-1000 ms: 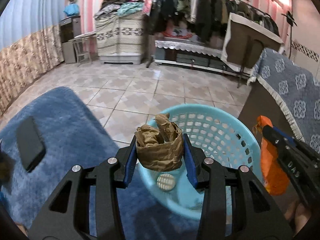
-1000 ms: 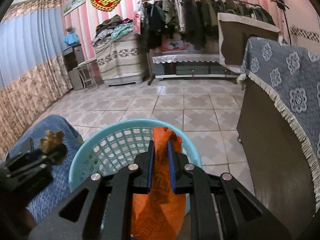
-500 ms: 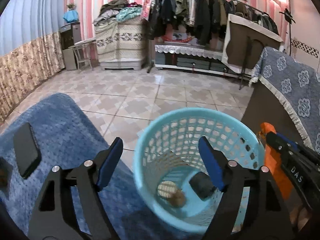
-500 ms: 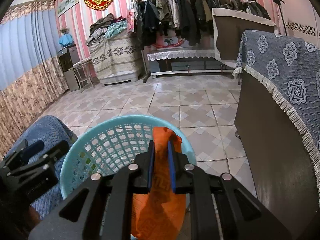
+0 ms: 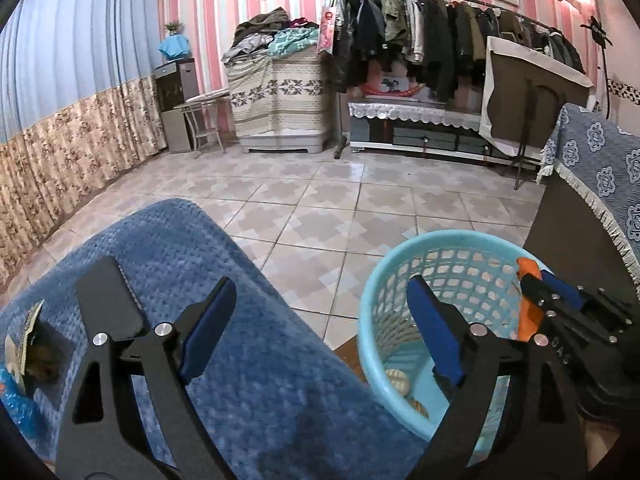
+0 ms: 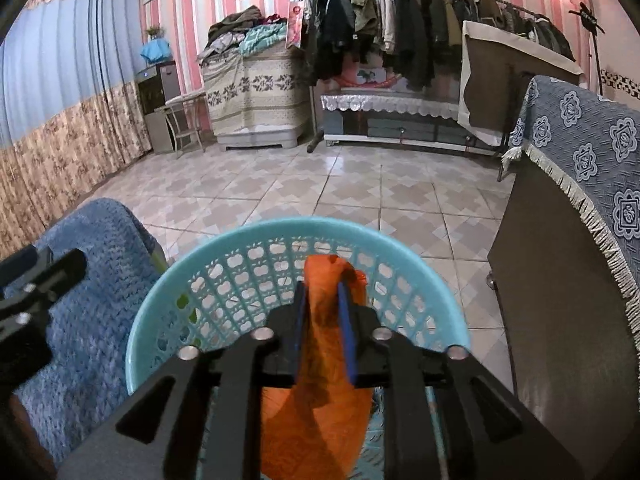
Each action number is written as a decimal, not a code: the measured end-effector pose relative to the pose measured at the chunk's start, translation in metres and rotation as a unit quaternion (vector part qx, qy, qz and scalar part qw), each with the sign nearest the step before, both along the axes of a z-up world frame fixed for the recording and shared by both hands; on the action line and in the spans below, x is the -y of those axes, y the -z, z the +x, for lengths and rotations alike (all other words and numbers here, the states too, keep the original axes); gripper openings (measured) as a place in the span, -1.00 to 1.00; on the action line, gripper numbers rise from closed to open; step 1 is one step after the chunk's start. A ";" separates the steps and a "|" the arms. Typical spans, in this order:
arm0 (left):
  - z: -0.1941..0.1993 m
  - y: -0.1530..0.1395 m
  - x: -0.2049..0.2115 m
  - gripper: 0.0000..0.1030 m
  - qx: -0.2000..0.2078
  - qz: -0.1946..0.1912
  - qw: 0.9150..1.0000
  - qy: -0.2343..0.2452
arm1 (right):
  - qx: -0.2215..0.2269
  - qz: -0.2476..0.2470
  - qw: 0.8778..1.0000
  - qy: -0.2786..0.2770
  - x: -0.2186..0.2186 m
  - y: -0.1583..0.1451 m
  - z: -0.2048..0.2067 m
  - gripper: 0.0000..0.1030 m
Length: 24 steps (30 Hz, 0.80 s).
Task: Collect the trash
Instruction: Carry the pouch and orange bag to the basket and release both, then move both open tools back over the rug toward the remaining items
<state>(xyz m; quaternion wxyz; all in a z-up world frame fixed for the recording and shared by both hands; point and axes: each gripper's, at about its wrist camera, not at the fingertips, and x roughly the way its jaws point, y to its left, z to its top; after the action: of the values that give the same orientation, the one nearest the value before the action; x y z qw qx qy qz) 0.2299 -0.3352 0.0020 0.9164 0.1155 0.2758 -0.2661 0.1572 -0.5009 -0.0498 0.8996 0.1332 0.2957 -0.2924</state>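
A light blue plastic basket (image 5: 376,292) (image 6: 280,232) stands on the floor beside a blue textured cover (image 5: 168,248). Small bits of trash (image 5: 398,380) lie at its bottom. My left gripper (image 5: 320,320) is open and empty, between the cover and the basket's left rim. My right gripper (image 6: 324,296) is shut on an orange wrapper (image 6: 320,392), held over the basket; it also shows in the left wrist view (image 5: 528,312).
A black flat object (image 5: 108,300) and a crumpled wrapper (image 5: 24,340) lie on the blue cover at left. A dark cabinet with a blue patterned cloth (image 6: 580,184) stands right of the basket. Tiled floor (image 5: 320,200) stretches to a clothes rack (image 5: 420,40).
My left gripper opened and dropped the brown paper bag into the basket, then swung left toward the blue cover. My right gripper still holds the orange wrapper over the basket.
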 end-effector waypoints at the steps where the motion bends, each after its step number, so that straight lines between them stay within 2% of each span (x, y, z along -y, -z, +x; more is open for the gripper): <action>1: 0.000 0.000 -0.002 0.64 0.001 0.001 1.000 -0.002 | -0.002 -0.003 1.000 -0.001 -0.001 0.001 0.002 -0.11; 2: 0.001 -0.001 -0.003 0.65 0.002 0.002 1.000 -0.005 | -0.002 -0.005 1.000 -0.001 -0.002 -0.001 0.002 0.11; 4: 0.003 -0.002 -0.011 0.66 0.004 0.003 1.000 -0.011 | -0.002 -0.008 1.000 -0.002 -0.004 -0.002 0.003 0.13; 9: 0.006 -0.006 -0.030 0.70 0.003 0.002 1.000 -0.029 | 0.006 -0.015 1.000 0.005 -0.009 -0.005 0.000 0.60; 11: 0.006 -0.007 -0.038 0.71 0.004 0.001 0.999 -0.036 | 0.007 -0.023 1.000 0.007 -0.012 -0.007 0.001 0.72; 15: 0.006 -0.014 -0.057 0.80 0.014 -0.004 0.998 -0.055 | 0.008 -0.036 0.999 -0.002 -0.025 -0.014 0.006 0.82; 20: 0.010 -0.020 -0.083 0.81 0.020 -0.009 0.997 -0.078 | 0.005 -0.043 0.999 -0.024 -0.041 -0.020 0.015 0.85; 24: 0.010 -0.025 -0.101 0.81 0.022 -0.006 0.995 -0.095 | 0.021 -0.041 0.998 -0.043 -0.056 -0.030 0.017 0.86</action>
<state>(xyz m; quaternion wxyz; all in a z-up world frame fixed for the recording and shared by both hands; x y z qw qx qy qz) 0.2395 -0.2343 0.0272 0.9440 0.0891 0.2636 -0.1773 0.1739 -0.4448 -0.0195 0.9222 0.0898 0.2697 -0.2623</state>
